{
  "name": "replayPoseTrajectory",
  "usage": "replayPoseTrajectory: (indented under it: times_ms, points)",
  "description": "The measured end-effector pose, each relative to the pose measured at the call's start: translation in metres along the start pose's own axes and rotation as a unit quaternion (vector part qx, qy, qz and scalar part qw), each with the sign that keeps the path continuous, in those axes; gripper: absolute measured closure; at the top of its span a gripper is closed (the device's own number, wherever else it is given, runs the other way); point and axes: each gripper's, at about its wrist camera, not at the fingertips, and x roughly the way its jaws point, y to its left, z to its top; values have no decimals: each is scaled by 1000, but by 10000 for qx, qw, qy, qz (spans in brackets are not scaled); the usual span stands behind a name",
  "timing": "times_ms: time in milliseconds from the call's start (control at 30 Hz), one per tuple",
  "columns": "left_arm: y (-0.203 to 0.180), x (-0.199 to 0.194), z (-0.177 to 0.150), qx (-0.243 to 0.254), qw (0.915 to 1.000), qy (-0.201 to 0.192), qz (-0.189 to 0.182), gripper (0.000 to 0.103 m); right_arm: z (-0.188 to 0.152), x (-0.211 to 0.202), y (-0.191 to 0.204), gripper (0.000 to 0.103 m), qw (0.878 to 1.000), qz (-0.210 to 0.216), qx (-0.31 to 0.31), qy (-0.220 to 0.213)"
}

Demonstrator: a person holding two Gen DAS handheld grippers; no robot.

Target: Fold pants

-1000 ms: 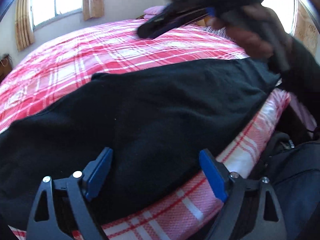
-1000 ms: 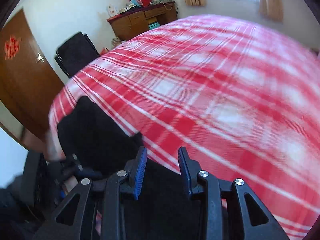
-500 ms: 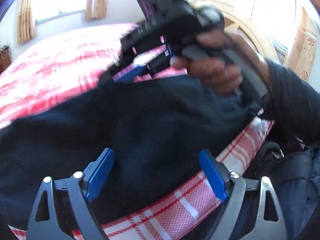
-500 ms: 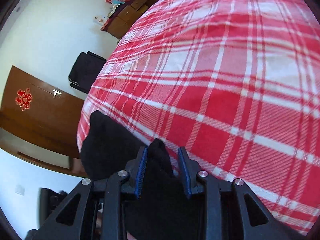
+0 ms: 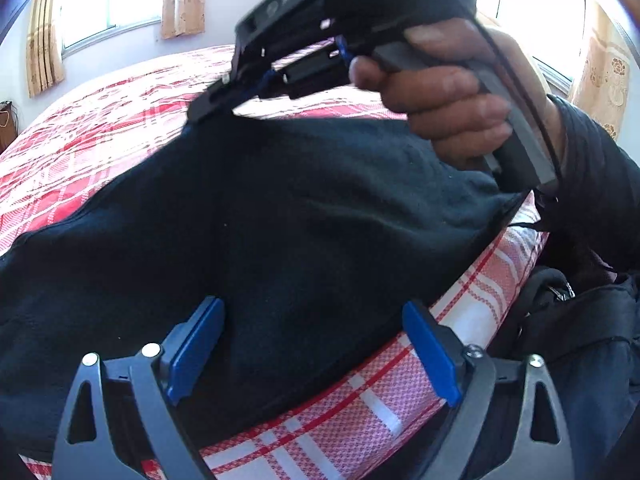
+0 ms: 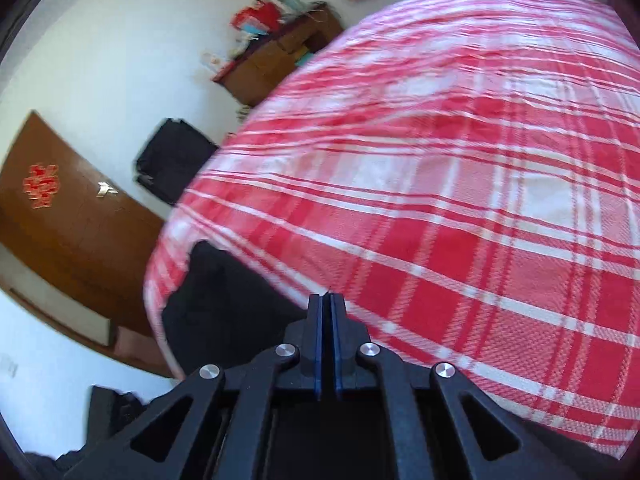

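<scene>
Black pants [image 5: 300, 220] lie along the near edge of a bed with a red and white plaid cover [image 5: 100, 132]. My left gripper [image 5: 312, 344] hovers open just over them, blue pads wide apart, nothing pinched. A hand [image 5: 440, 92] holds my right gripper [image 5: 200, 110], which is shut on the pants' far edge, and the cloth rises to its tip. In the right wrist view the right gripper [image 6: 329, 304] has its pads pressed together, with the pants [image 6: 224, 300] trailing left and below across the plaid cover [image 6: 460, 200].
A dark jacket and bag [image 5: 580, 340] sit off the bed's near right edge. Past the bed's foot are a wooden door [image 6: 60, 220], a black chair [image 6: 172, 160] and a cluttered wooden cabinet [image 6: 276, 64]. Curtained windows [image 5: 112, 0] line the far wall.
The right gripper came down to the pants' far edge and its jaws closed on the cloth, which now lifts toward it. The left gripper stayed open and in place.
</scene>
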Motion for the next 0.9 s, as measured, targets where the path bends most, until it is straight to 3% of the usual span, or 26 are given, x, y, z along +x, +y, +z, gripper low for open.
replayPoseTrajectory:
  times_ms: [167, 367, 400, 433, 500, 567, 667, 733, 833, 900]
  points:
    - [-5, 7, 2, 94, 9999, 25, 48, 10, -6, 23, -24, 100, 9984, -444, 182, 305]
    - [-5, -5, 9, 66, 9997, -114, 220, 9, -9, 7, -6, 93, 9978, -553, -346, 127]
    - [0, -10, 11, 43, 9992, -187, 339, 9, -10, 0, 0, 86, 9969, -627, -480, 31]
    - [0, -16, 9, 18, 9987, -228, 445, 9, -11, -7, 4, 72, 9964, -629, -573, -34]
    - [11, -23, 8, -89, 9970, -297, 714, 9, -19, -20, 12, 61, 9973, -284, -661, -121]
    - [28, -28, 7, -316, 9940, -287, 1011, 9, -32, -29, 20, 61, 9968, 148, -782, -36]
    - [55, -23, 0, -639, 9863, 58, 1522, 9, -57, -27, 28, 61, 9926, 476, -1072, 321]
    - [61, -22, -5, -643, 9858, 92, 1551, 9, -74, -18, 31, 61, 9895, 660, -1137, 601]
    - [57, -24, -5, -509, 9857, 163, 1595, 9, -106, 9, 28, 61, 9837, 408, -1291, 1179]
    - [58, -26, -5, -527, 9863, 106, 1561, 9, -114, 0, 33, 61, 9842, 412, -1476, 891]
